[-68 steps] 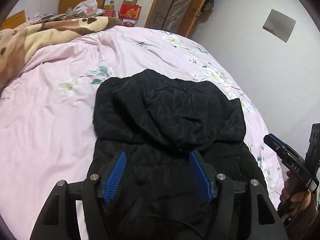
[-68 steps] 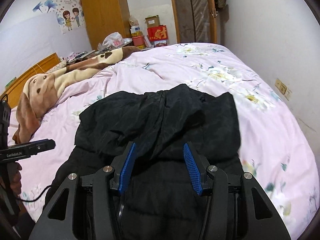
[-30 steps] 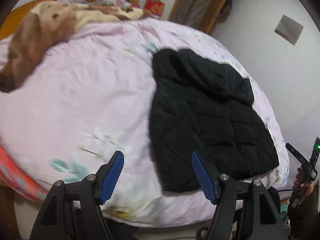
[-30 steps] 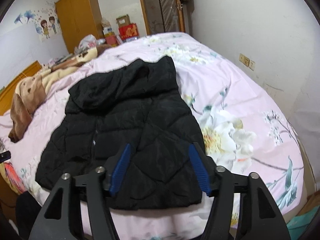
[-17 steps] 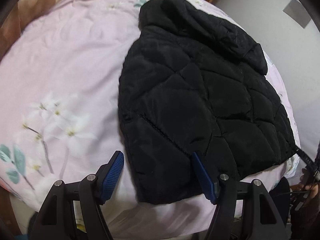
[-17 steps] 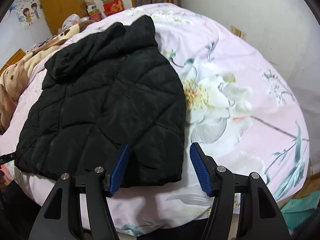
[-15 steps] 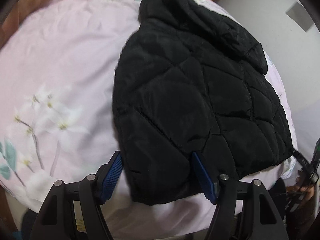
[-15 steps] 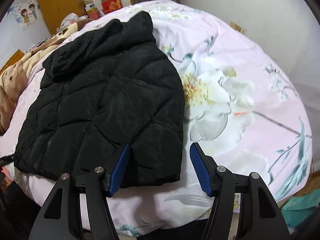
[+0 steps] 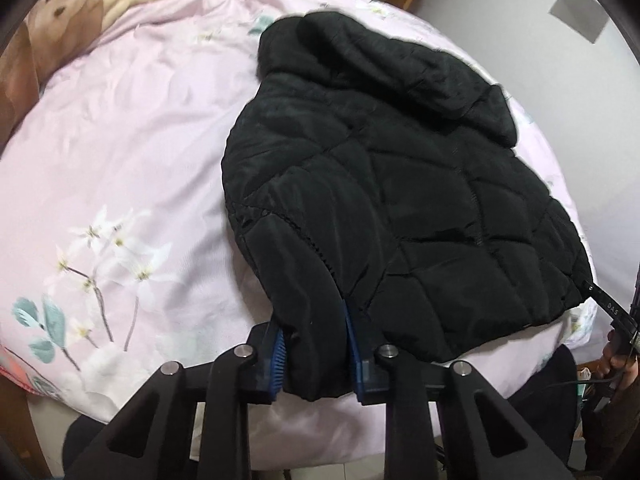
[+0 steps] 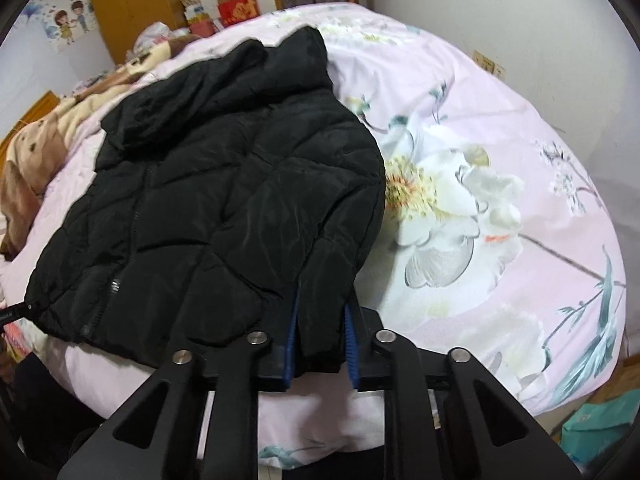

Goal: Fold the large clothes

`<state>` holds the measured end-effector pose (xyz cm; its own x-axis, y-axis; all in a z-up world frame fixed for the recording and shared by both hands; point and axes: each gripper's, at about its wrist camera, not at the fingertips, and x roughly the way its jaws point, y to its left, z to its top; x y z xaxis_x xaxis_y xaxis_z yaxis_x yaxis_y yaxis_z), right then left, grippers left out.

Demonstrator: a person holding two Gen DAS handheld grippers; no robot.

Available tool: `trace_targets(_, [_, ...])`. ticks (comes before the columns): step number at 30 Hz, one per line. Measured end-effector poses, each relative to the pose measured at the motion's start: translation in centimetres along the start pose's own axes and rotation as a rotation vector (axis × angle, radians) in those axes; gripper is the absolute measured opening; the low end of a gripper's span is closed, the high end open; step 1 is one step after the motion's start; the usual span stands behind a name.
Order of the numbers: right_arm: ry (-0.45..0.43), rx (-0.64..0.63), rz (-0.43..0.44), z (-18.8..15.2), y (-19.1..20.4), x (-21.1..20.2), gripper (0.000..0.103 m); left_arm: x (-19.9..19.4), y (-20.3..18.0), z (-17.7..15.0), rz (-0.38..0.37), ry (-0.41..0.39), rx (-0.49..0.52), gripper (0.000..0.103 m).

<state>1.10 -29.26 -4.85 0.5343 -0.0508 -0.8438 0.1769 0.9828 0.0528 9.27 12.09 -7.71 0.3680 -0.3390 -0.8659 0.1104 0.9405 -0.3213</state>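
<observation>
The jacket (image 9: 380, 184) lies flat on the bed (image 9: 120, 140), hood far, hem near. Left claw (image 9: 316, 344) and right claw (image 10: 320, 332) have just closed, each pinching a hem corner.

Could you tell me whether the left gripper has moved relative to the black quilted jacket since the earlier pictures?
Yes: the left gripper came down to the black quilted jacket, closing onto its near corner.
</observation>
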Motion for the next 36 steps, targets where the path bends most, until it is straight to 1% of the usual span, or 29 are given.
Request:
trace_targets(2, [-0.036,-0.012,0.017,0.0,0.3,-1.5,0.017,-1.3,0.1,0.1,-0.017,-0.020,-0.005,0.023])
trace_targets(4, [-0.053,-0.017,0.020,0.1,0.4,-2.7,0.017,-2.7,0.3,0.0,-0.041,-0.040,-0.011,0.022])
trace_targets(10, [-0.087,-0.046,0.051,0.2,0.8,-6.3,0.016,-6.0,0.1,-0.3,-0.067,-0.083,0.002,0.021])
trace_targets(12, [-0.092,-0.052,0.064,1.0,0.9,-6.7,0.016,-6.5,0.0,0.3,-0.071,-0.087,0.005,0.021])
trace_targets(14, [-0.096,-0.058,0.070,2.3,1.1,-6.8,0.016,-6.7,-0.1,1.5,-0.085,-0.088,-0.011,0.021])
trace_targets(18, [-0.107,-0.072,0.071,5.1,1.9,-6.5,0.016,-7.0,-0.1,4.9,-0.111,-0.115,-0.041,0.021])
trace_targets(21, [-0.116,-0.094,0.075,7.6,3.0,-6.3,0.016,-7.2,-0.6,8.5,-0.122,-0.140,-0.044,0.021])
trace_targets(26, [-0.114,-0.087,0.078,12.9,4.1,-5.4,0.016,-7.6,-1.5,14.3,-0.102,-0.200,-0.049,0.021])
trace_targets(30, [-0.094,-0.051,0.091,16.7,4.4,-3.9,0.016,-6.5,-0.9,19.3,-0.100,-0.210,-0.105,0.021])
trace_targets(35, [-0.074,-0.015,0.095,21.9,4.6,-1.7,0.016,-4.3,-0.9,24.7,-0.071,-0.218,-0.117,0.021])
trace_targets(36, [-0.070,-0.006,0.097,23.0,4.6,-1.2,0.016,-3.8,-0.8,25.3,-0.070,-0.219,-0.123,0.021])
